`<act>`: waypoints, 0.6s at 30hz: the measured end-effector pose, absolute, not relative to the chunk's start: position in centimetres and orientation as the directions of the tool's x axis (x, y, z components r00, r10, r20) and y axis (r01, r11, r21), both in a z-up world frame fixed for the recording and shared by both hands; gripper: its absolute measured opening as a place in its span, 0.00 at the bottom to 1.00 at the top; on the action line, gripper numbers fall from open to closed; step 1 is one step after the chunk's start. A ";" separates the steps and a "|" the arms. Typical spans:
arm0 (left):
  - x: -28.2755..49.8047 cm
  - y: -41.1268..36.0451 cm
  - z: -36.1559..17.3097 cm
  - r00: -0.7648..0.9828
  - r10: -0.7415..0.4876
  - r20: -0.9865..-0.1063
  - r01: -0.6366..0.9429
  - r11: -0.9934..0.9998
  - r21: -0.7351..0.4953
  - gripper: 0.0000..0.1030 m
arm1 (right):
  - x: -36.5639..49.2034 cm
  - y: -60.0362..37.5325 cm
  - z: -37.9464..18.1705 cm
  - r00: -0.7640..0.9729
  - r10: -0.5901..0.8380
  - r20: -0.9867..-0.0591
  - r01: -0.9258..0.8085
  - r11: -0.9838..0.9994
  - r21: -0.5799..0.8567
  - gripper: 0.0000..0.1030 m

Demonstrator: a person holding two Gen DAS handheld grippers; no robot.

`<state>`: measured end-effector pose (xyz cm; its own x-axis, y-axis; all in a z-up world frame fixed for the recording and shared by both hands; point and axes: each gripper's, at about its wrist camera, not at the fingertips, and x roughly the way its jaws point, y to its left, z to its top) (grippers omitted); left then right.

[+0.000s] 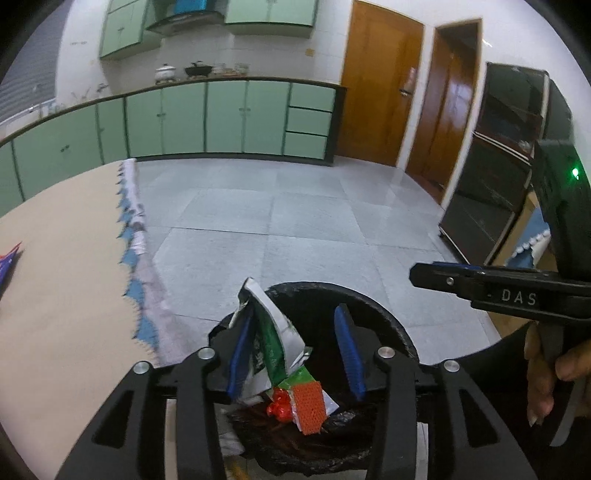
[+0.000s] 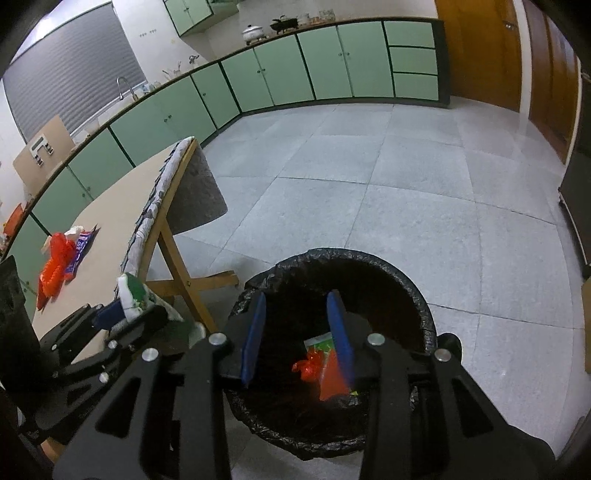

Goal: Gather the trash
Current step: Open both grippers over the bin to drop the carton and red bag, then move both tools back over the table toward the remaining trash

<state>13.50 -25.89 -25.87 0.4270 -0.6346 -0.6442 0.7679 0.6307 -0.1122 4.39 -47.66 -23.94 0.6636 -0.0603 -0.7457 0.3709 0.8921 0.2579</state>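
Tan table (image 2: pixel 110 206): red and purple wrappers (image 2: pixel 61 258). Grey tiled floor (image 2: pixel 369 177): black-lined bin (image 2: pixel 424 295).

In the left wrist view the lower part of the green and white wrapper (image 1: pixel 273 343) disappears behind the left gripper (image 1: pixel 295 350) frame, and the bin (image 1: pixel 391 328) shows only its far rim, the near side being covered by the black linkage and cut by the bottom edge. On the table (image 1: pixel 66 266) a scrap of purple and red packet (image 1: pixel 9 258) is cut off by the left edge (its print cannot be read). In the right wrist view the red and orange wrappers (image 2: pixel 328 369) deep in the bin are partly masked by a blue pad of the right gripper (image 2: pixel 297 336), and the items on the far counter (image 2: pixel 280 24) are too small to tell apart.
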 end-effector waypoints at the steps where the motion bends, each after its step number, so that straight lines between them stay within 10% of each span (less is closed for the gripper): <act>1: 13.3 -26.3 -25.7 0.427 -0.640 -0.639 0.777 0.621 -0.102 0.42 | 4.3 -47.7 -23.9 0.665 -0.060 -0.745 0.374 0.890 0.262 0.34; 10: 12.5 -30.6 -26.2 0.403 -0.591 -0.698 0.842 0.538 0.031 0.60 | 2.5 -50.6 -23.0 0.723 -0.141 -0.676 0.460 0.828 0.320 0.39; 18: 12.9 -29.8 -26.1 0.412 -0.569 -0.712 0.811 0.585 0.002 0.56 | 2.6 -51.1 -23.5 0.730 -0.102 -0.675 0.443 0.824 0.354 0.39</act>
